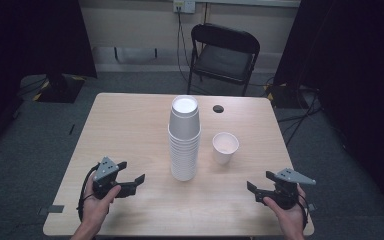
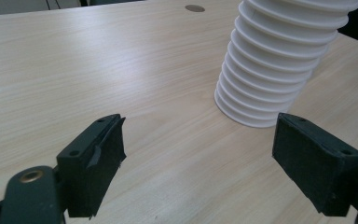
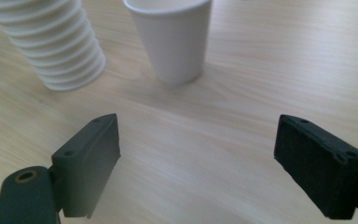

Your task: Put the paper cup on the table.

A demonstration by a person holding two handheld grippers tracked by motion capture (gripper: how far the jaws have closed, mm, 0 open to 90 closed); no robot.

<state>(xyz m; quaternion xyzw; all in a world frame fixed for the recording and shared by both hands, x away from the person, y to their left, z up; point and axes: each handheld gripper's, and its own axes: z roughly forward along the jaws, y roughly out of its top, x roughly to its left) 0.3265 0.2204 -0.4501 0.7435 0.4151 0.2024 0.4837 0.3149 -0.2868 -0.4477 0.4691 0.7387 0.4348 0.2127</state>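
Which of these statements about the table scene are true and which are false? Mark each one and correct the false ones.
1. The stack of white cups stands upside down on the table. True.
2. The single cup lies on its side. False: it stands upright, mouth up, right of the stack.
3. The left gripper is shut on a cup. False: its jaws are open and hold nothing.
4. The right gripper is open and apart from the single cup. True.
5. The black chair stands beyond the table's far edge. True.
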